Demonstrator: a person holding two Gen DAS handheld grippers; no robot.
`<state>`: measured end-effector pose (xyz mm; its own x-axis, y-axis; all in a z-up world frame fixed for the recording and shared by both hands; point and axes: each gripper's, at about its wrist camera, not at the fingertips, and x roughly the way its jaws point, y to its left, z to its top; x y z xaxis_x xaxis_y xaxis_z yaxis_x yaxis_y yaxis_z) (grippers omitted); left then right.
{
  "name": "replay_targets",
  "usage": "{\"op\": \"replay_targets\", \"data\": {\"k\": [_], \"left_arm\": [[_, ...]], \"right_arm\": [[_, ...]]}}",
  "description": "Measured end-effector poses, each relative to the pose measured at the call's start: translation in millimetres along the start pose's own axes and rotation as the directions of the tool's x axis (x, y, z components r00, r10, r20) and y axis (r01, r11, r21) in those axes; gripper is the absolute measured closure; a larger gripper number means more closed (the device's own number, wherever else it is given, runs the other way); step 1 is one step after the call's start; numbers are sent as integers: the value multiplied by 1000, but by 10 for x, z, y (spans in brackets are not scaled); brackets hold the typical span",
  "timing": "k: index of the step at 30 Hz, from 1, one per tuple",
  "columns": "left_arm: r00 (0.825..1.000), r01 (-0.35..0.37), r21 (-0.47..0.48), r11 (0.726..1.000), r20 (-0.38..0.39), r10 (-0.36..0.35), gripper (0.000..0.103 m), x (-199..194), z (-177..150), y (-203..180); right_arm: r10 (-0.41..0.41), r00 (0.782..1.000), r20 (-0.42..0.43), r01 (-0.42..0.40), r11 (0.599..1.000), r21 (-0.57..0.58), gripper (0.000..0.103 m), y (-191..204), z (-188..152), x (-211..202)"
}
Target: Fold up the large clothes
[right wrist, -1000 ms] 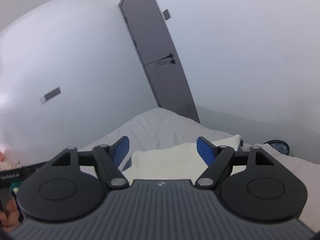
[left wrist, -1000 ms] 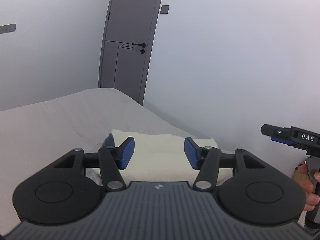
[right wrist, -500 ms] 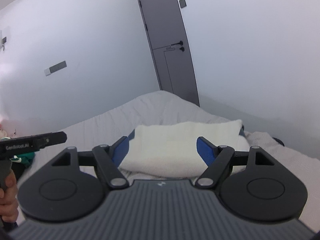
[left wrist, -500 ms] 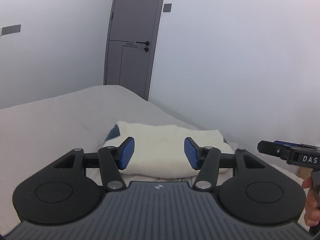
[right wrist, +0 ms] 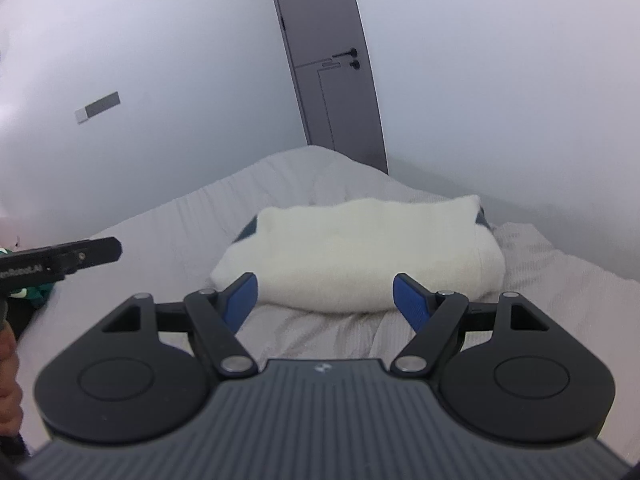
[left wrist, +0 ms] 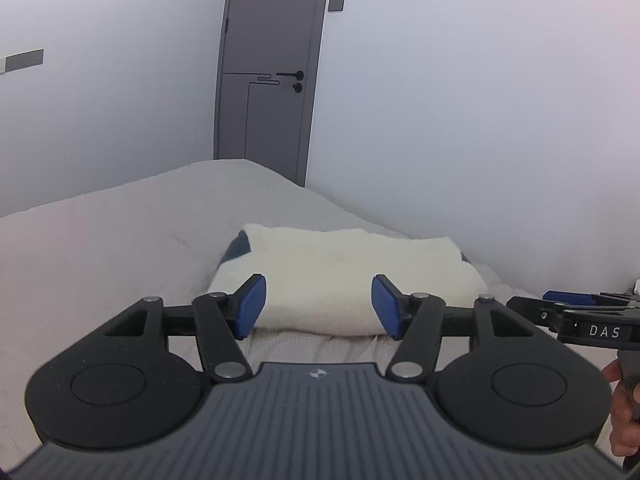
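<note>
Left wrist view cuts off the right gripper [left wrist: 560, 300] beside the folded garment [left wrist: 344, 276].

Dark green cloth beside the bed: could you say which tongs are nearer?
Left. The left tongs, opening and empty, hang above the cloth; the right tongs face the cream garment, farther right.

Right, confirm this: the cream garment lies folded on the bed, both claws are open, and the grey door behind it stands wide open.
Wrong on the door: it is shut, as the left wrist view shows. The cream garment does lie folded on the bed; the left claw is opening, empty, and the right claw is open.
</note>
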<state>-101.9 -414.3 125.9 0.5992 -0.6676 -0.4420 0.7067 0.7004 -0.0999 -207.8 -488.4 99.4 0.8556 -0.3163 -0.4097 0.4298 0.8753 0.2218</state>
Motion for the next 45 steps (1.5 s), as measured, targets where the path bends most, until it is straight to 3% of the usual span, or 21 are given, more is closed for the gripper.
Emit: {"op": "replay_targets", "data": {"k": [6,14,17,20,26,29,45], "left_arm": [[1000,-10,-13,1000,-10,10,31,42,-68,52],[999,-38,-3,999,-16,38,4,78,-105,63],[999,-41,10,999,-29,41,1,101,-124,53],[998,-58,7,998,-32,59,0,110,-136,61],[996,-86,-18,996,-35,85,0,111,-133,111],[995,-100,-30,995,-33,99,0,98,-131,128],[992,-113,-61,992,-57,109,0,131,-179,220]], "right_arm": [[-13,1000,-8,13,1000,-12,26,20,-44,53],[-33,999,2,33,999,-43,26,73,-51,47],[-39,999,1,39,998,-55,23,79,-65,52],[-49,999,5,50,997,-65,15,93,-69,41],[-59,998,-3,59,997,-55,15,62,-42,48],[-104,995,2,103,991,-87,14,96,-48,59],[-81,996,-38,78,993,-87,14,170,-67,141]]}}
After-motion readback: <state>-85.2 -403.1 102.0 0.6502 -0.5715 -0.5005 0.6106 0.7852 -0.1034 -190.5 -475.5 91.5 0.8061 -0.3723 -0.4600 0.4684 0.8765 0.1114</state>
